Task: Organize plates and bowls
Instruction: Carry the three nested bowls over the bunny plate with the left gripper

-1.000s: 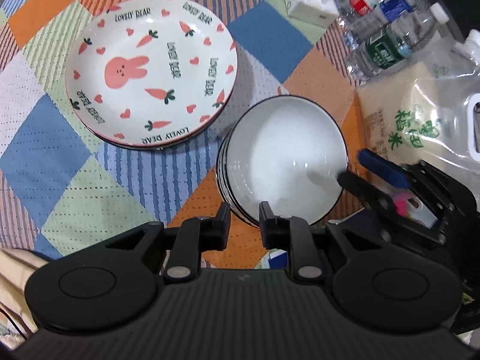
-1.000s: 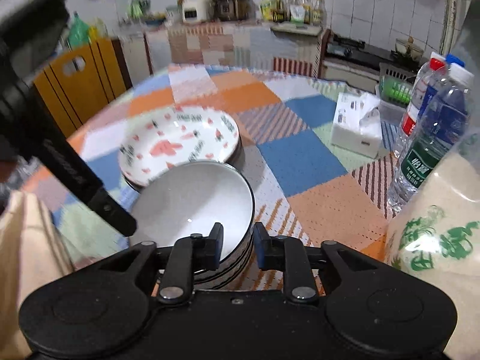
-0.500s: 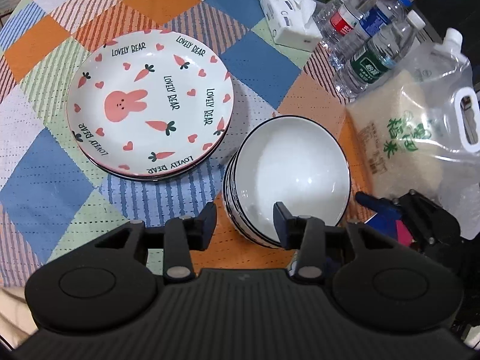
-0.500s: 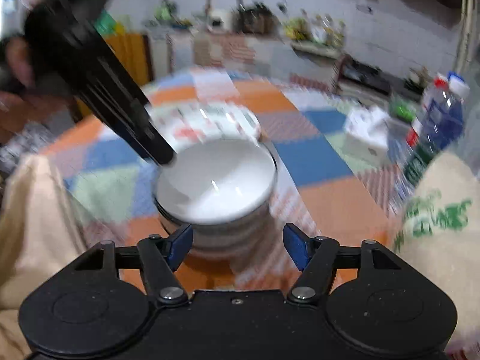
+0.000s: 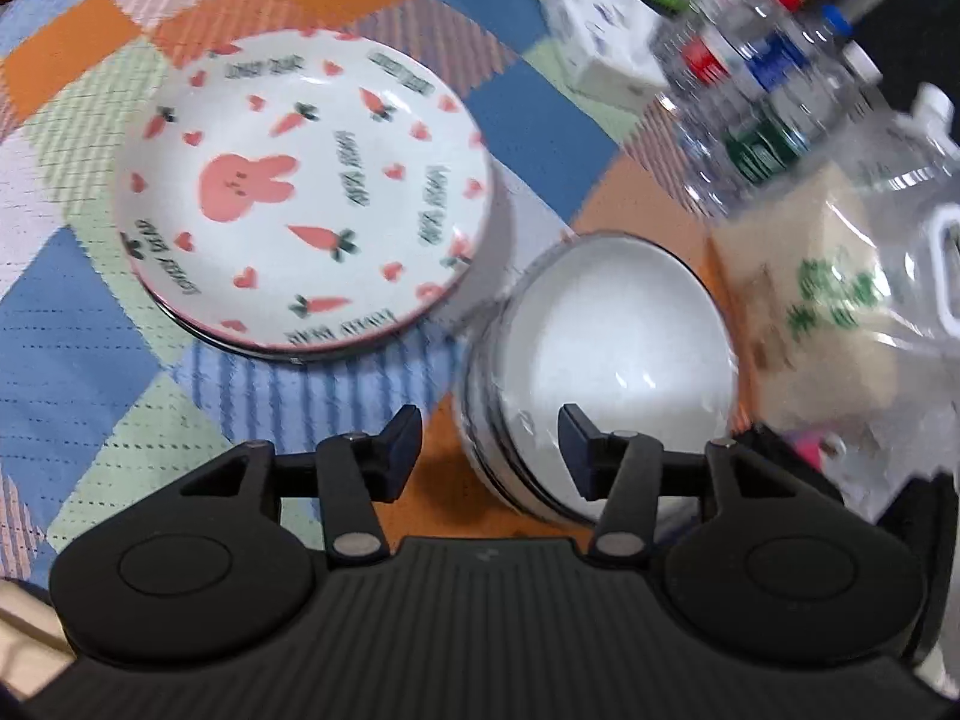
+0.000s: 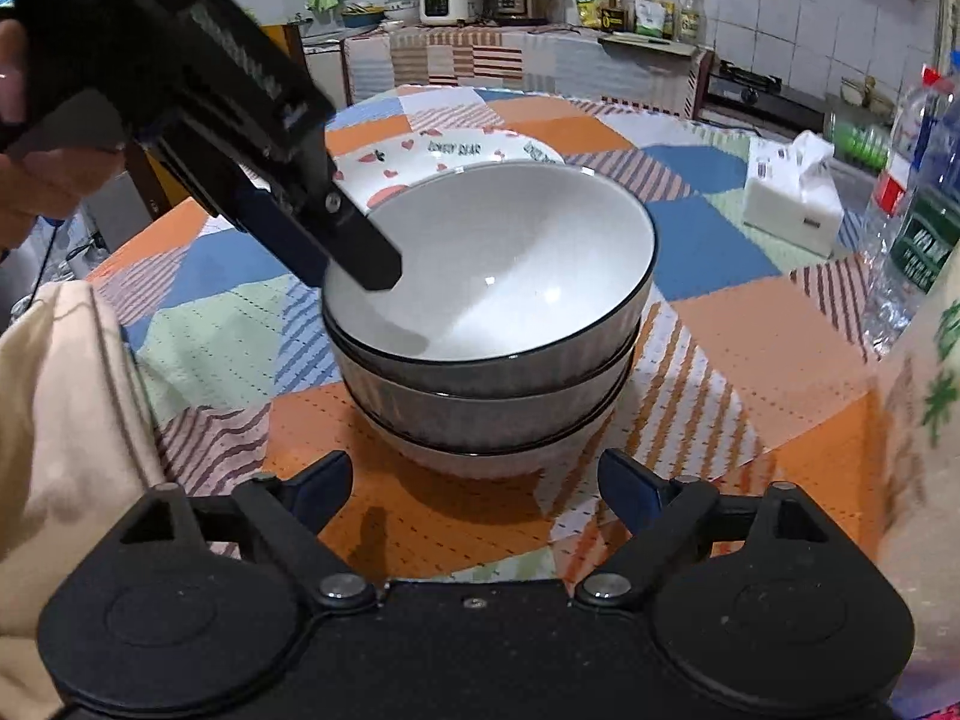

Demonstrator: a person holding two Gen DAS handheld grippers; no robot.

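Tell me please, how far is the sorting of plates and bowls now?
It looks nearly finished. Done: the bowls sit nested in one stack, and the rabbit plates lie stacked beside them on the tablecloth. In hand: nothing. The left hand-held gripper and the right hand-held gripper are both opening, empty, near the bowl stack. Left: no loose plate or bowl is visible.

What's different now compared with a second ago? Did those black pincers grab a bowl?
No grab yet. Both have opened: the right gripper went from nearly shut to wide and dropped toward the foot of the bowl stack; the left gripper is opening, straddling the top bowl's rim without pinching it. The bowls and the rabbit plate stayed put on the tablecloth.
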